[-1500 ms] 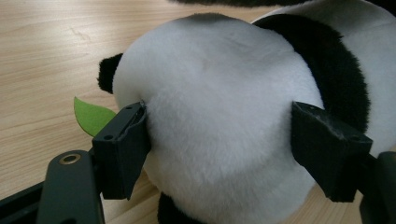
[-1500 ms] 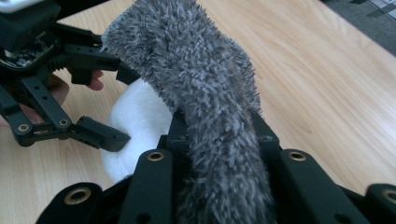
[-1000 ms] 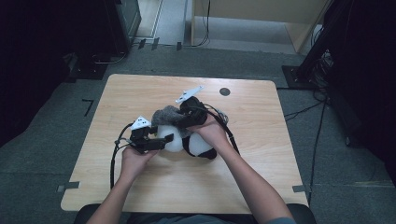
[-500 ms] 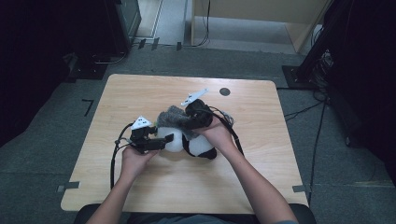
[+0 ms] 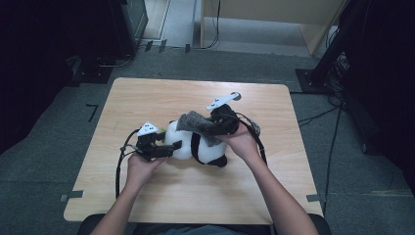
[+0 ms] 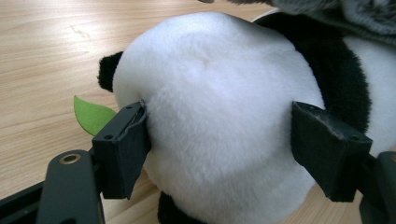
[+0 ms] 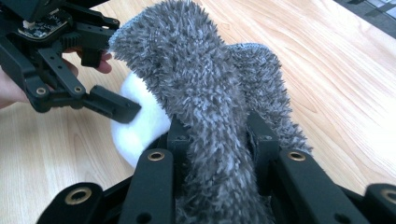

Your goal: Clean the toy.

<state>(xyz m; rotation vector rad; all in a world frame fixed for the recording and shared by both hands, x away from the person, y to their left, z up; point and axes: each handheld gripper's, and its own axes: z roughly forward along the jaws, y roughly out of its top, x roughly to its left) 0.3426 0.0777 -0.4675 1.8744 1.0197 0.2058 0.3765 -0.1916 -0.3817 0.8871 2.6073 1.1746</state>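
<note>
My left gripper (image 6: 219, 140) fingers clamp the white-and-black plush panda (image 6: 219, 93); my right gripper (image 7: 217, 135), at its 2 o'clock, has just closed its fingers on the grey shaggy cloth (image 7: 196, 79).

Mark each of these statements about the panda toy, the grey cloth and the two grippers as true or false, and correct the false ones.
1. The left gripper has its jaws on either side of the panda toy's white head. True.
2. The right gripper is open and holds nothing. False: it is shut on the grey shaggy cloth.
3. A green leaf lies beside the panda. True.
4. The panda stands on the floor. False: it lies on the wooden table.
5. The cloth is red. False: it is grey.
</note>
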